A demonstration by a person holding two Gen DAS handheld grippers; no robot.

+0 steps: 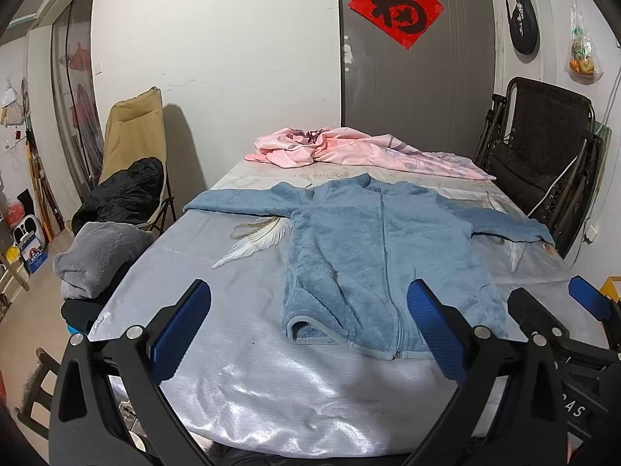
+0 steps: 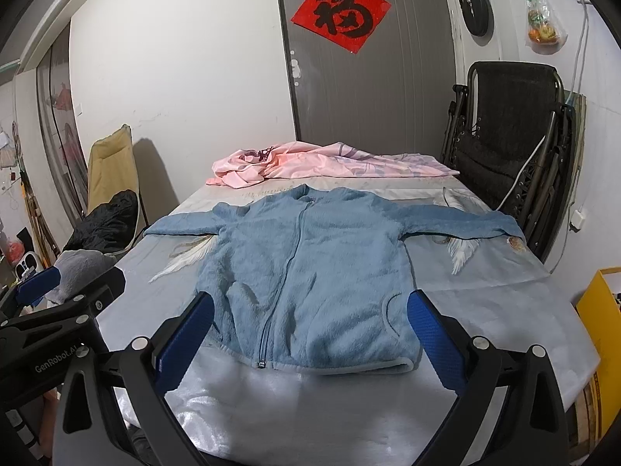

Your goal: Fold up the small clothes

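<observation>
A small blue fleece jacket (image 1: 384,256) (image 2: 310,272) with a front zip lies flat on the table, both sleeves spread out sideways, hem towards me. Its left hem corner is curled up a little. My left gripper (image 1: 310,310) hovers open over the near table edge, in front of the hem's left half, with nothing between its blue pads. My right gripper (image 2: 310,314) is open too, its fingers straddling the jacket's lower part from above the near edge. The right gripper also appears in the left wrist view (image 1: 559,303), and the left gripper in the right wrist view (image 2: 77,275).
The table (image 1: 217,357) carries a pale blue cloth with feather prints. A pink garment (image 1: 330,147) lies crumpled at the far end. A grey folded cloth (image 1: 97,256) and a beige chair (image 1: 132,147) stand left; a black folding chair (image 1: 543,155) stands right, a yellow box (image 2: 601,310) beside it.
</observation>
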